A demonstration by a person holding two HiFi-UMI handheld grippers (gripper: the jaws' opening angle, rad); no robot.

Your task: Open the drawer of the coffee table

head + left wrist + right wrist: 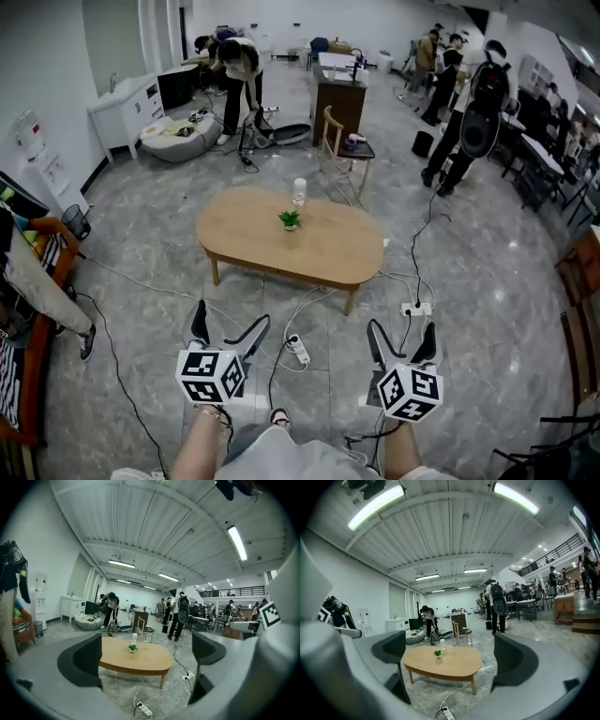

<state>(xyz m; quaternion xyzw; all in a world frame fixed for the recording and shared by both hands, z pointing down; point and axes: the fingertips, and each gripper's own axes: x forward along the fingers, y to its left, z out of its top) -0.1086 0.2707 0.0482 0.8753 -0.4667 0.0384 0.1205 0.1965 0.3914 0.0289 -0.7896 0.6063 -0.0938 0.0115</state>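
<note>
Standing well back from the bench (328, 246), the person holds the left hand-held gripper (231, 317) and the right hand-held gripper (401, 330) low and near, both with jaws apart and nothing between them. The task looks unstarted: the drawer cannot be picked out along the bench's near edge and seems shut, so approach, grasp and pull are all left. On the bench a small pot (290, 225) holds a green plant, and just beyond stands a clear bottle (299, 191), contents unclear.
</note>
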